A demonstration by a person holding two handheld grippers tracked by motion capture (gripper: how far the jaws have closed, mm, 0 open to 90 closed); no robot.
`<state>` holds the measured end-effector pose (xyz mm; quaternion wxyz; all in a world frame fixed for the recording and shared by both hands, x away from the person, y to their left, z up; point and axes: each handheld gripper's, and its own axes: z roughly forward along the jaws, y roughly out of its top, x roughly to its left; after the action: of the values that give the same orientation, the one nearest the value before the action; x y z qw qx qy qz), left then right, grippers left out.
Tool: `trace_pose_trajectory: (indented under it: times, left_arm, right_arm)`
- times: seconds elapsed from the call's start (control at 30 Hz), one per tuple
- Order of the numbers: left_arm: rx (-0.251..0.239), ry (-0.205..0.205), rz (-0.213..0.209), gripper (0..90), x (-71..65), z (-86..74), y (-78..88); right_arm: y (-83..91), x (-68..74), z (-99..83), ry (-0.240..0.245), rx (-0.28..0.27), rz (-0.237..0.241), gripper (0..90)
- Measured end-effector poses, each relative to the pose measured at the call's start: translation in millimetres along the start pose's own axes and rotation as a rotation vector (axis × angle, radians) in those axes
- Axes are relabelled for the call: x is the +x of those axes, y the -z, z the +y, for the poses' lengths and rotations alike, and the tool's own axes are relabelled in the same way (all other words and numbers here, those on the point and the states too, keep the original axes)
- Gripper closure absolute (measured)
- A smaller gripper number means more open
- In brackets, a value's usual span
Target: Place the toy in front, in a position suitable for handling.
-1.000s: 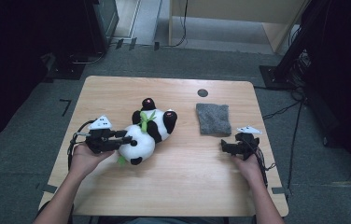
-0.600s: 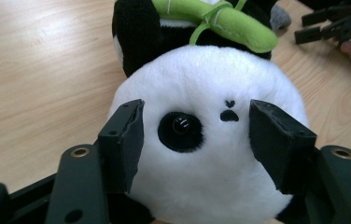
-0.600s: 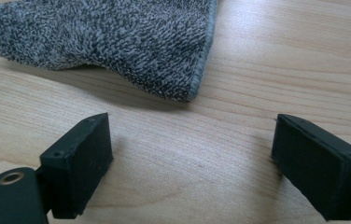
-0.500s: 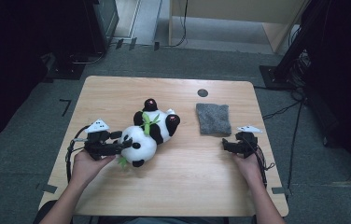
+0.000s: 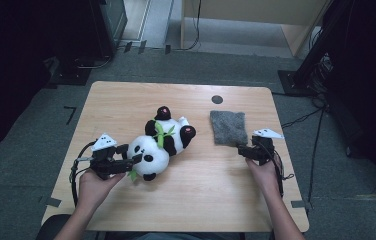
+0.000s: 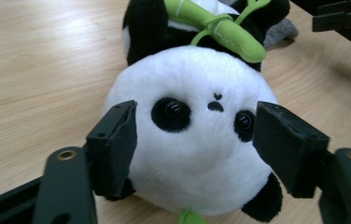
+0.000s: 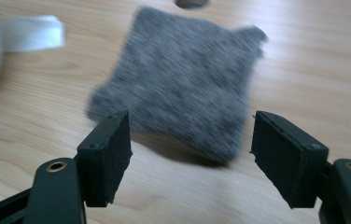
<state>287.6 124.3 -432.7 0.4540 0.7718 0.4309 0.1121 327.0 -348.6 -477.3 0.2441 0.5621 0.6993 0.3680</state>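
Panda plush (image 5: 162,142), just one, is lying near the middle of the one wooden table (image 5: 126,100), with one grey cloth (image 5: 228,127) flat to its right. Two grippers: left gripper (image 5: 135,160) has just been opening, its jaws now spread around the panda's head, and right gripper (image 5: 241,149) has been narrowing, gapped with nothing between, just short of the cloth.
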Motion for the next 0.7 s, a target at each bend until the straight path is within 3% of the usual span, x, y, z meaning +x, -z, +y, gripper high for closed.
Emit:
trace_pose_trajectory:
  times: [0.13,0.17,0.2,0.23,0.27,0.4,0.53,0.7]
  left_arm:
    - [-0.011,0.022,-0.001,26.5,-2.8,-5.6,1.1]
    - [-0.010,0.026,0.002,25.4,-3.2,-6.2,0.8]
    - [-0.015,0.029,0.003,25.4,-3.8,-7.0,0.5]
    - [-0.018,0.035,0.011,24.0,-5.2,-7.8,0.0]
    - [-0.018,0.031,0.014,24.0,-5.6,-8.4,-0.1]
    - [-0.017,0.037,0.037,22.7,-9.5,-12.2,-3.0]
    - [-0.012,0.055,0.055,21.4,-13.1,-14.4,-6.3]
    - [0.025,0.035,0.077,19.2,-20.3,-19.0,-14.1]
  right_arm:
    - [0.8,20.6,20.4,0.004,-0.033,0.099,28.5]
    - [0.6,33.1,30.8,0.022,-0.048,0.139,28.4]
    - [0.6,33.1,30.8,0.022,-0.048,0.139,28.4]
    - [-0.3,46.2,39.8,0.047,-0.055,0.169,28.3]
    - [-0.3,46.2,39.8,0.047,-0.055,0.169,28.3]
    - [-4.7,73.6,56.9,0.094,-0.067,0.236,28.2]
    - [-7.6,88.0,65.1,0.108,-0.072,0.284,28.0]
    - [-16.1,109.6,74.1,0.133,-0.059,0.353,26.5]
